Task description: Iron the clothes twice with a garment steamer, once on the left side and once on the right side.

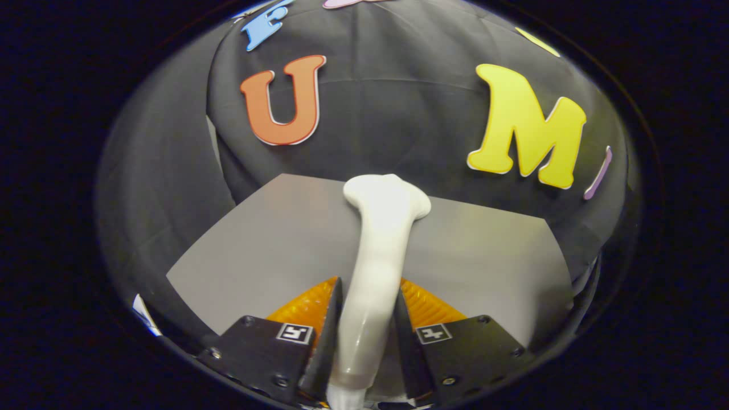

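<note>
My gripper (pixel 367 310) is clamped on the white garment steamer (pixel 379 250), whose head reaches frame centre over the grey table (pixel 273 239).

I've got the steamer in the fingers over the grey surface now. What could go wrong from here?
1. The gripper is shut on the glossy white garment steamer low on its slim handle, so the long body could pivot or slip.
2. The steamer's flared head reaches past the far edge of the flat grey board, close to the booth's black cloth wall; it may brush it.
</note>
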`<state>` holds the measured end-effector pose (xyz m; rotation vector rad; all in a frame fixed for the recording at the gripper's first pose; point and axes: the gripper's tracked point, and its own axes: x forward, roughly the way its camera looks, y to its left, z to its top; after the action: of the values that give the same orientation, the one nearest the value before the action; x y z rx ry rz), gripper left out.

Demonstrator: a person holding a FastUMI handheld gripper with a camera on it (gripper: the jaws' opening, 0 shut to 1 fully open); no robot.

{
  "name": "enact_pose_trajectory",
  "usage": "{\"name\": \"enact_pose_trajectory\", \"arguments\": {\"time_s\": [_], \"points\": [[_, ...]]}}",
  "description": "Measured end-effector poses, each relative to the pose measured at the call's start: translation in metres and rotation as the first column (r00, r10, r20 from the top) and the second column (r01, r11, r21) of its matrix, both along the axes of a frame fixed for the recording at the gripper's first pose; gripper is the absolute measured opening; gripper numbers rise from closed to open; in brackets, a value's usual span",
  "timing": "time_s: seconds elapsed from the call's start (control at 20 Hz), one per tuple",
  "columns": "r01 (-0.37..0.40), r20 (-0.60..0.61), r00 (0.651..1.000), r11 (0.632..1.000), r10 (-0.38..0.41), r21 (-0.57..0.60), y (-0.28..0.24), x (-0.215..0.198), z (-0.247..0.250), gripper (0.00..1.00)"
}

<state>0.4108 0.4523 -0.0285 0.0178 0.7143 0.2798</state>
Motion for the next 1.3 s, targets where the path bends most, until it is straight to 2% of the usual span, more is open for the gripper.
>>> {"name": "enact_pose_trajectory", "arguments": {"time_s": [0.3, 0.5, 0.9, 1.15, 1.3], "points": [[0.021, 0.011, 1.0, 1.0, -0.021, -0.002, 0.004, -0.002, 0.004, 0.38], [-0.003, 0.001, 1.0, 0.997, 0.003, 0.076, 0.004, -0.013, 0.024, 0.32], [-0.065, 0.153, 0.988, 0.983, 0.039, 0.174, -0.028, -0.07, 0.095, 0.31], [-0.051, 0.248, 0.969, 0.972, -0.008, 0.228, -0.069, -0.119, 0.129, 0.31], [-0.034, 0.331, 0.942, 0.968, -0.052, 0.249, -0.114, -0.147, 0.164, 0.31]]}}
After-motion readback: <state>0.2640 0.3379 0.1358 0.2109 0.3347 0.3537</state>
